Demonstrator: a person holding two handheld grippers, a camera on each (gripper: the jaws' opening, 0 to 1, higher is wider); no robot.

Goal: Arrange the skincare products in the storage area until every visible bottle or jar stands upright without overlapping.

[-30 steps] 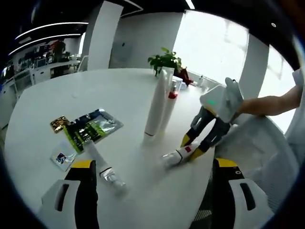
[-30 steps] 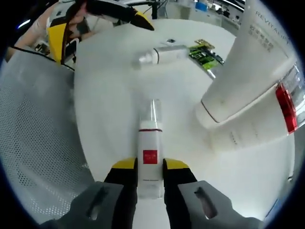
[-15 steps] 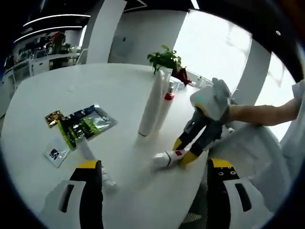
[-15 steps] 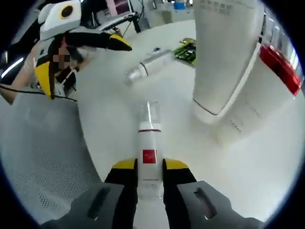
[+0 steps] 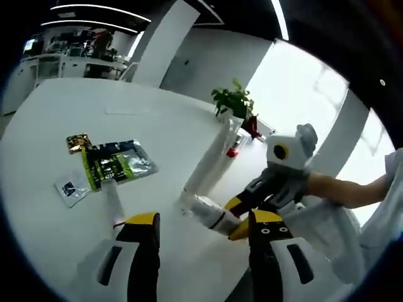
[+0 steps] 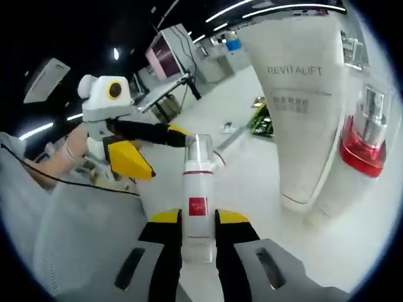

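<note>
My right gripper is shut on a small white bottle with a red label and a clear cap, held off the table with the cap pointing up and away. In the left gripper view that bottle hangs in the right gripper just past my own jaws. My left gripper is open with nothing in it. A tall white tube stands upright, with a red-collared pump bottle behind it. Another white tube lies flat beside my left jaw. The right gripper view shows the tall tube, the pump bottle and the left gripper.
The round white table carries green and silver sachets, a gold sachet and a small white sachet. A potted plant stands at the far edge. A mesh chair back sits close to the near edge.
The right gripper has lifted the small bottle off the table and tipped its cap upward. My left jaws have drawn closer together, and that view has shifted toward the bottle.
</note>
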